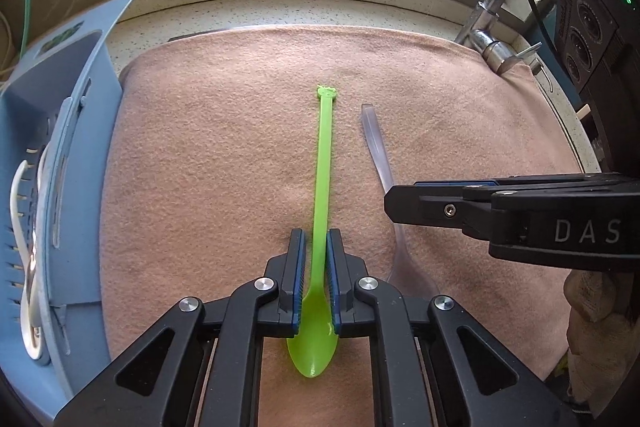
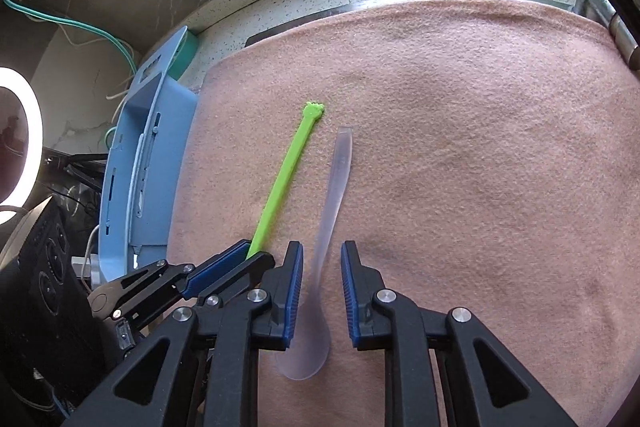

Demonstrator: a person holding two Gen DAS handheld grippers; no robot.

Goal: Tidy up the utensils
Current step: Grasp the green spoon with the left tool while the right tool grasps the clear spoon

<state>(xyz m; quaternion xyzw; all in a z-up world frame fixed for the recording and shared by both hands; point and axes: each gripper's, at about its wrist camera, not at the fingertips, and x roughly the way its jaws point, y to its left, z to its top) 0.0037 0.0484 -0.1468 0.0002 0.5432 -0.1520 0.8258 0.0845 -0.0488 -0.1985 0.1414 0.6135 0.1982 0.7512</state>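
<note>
The left tool point(image 1: 316, 247) grips the green spoon point(image 1: 322, 179) at its neck; the right tool point(image 2: 322, 263) stands open astride the clear spoon point(image 2: 332, 199); it should close squarely on the neck before lifting.

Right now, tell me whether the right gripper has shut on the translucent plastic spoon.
Not yet. The right gripper straddles the translucent plastic spoon lying on the pink towel, with gaps visible beside both blue pads.

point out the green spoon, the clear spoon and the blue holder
green spoon point(image 1: 322, 163), left wrist view, middle of its handle
clear spoon point(image 2: 335, 187), right wrist view, upper handle
blue holder point(image 1: 94, 131), left wrist view, its front wall
</note>
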